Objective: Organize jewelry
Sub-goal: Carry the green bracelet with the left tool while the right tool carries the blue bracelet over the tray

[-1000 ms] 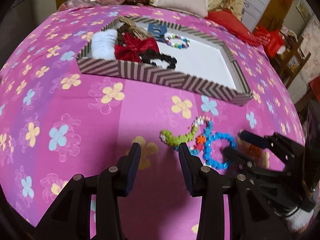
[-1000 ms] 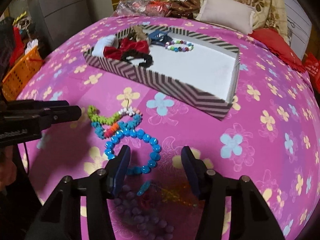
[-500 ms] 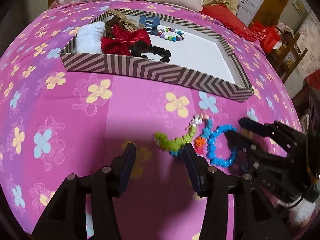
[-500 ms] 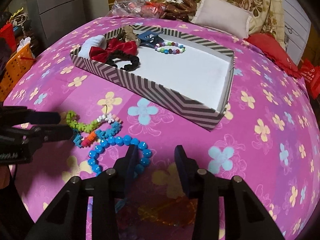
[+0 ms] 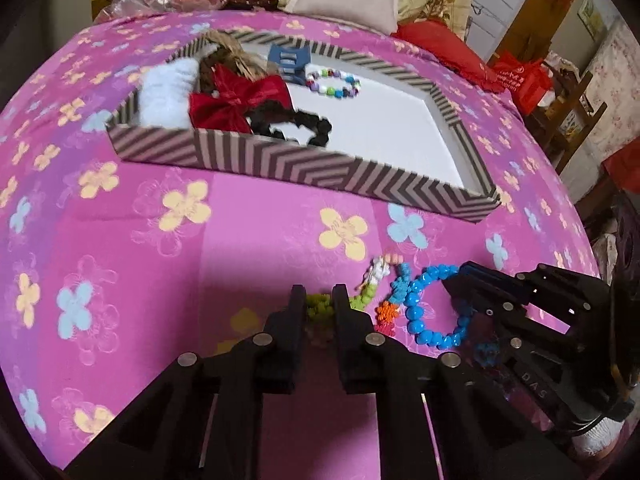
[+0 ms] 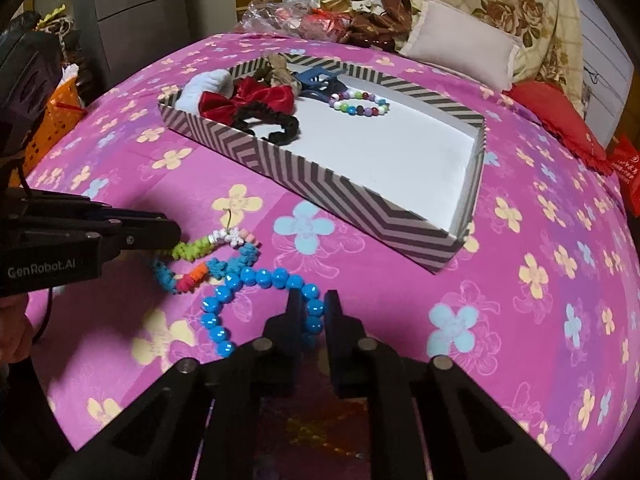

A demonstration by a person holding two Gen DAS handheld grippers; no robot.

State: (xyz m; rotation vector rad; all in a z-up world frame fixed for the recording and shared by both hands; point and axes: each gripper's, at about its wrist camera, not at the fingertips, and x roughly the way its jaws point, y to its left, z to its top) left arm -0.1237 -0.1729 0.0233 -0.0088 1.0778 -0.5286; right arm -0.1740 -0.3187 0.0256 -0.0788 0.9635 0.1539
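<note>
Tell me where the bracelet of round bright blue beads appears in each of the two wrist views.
Left wrist view: the bracelet of round bright blue beads lies lower right, before the right gripper.
Right wrist view: it lies low centre, its right side between the gripper's fingers.
Shared landmark: the chevron-striped box.

The left gripper [image 6: 176, 236] bears "GenRobot.AI" in pale letters on its black side; faint letters "DAS" show on the right gripper [image 5: 460, 280] body

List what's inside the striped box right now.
Striped box holds a white scrunchie, red bow, black scrunchie, blue claw clip and multicolor bead bracelet. A tan item behind the bow is mostly covered.
</note>
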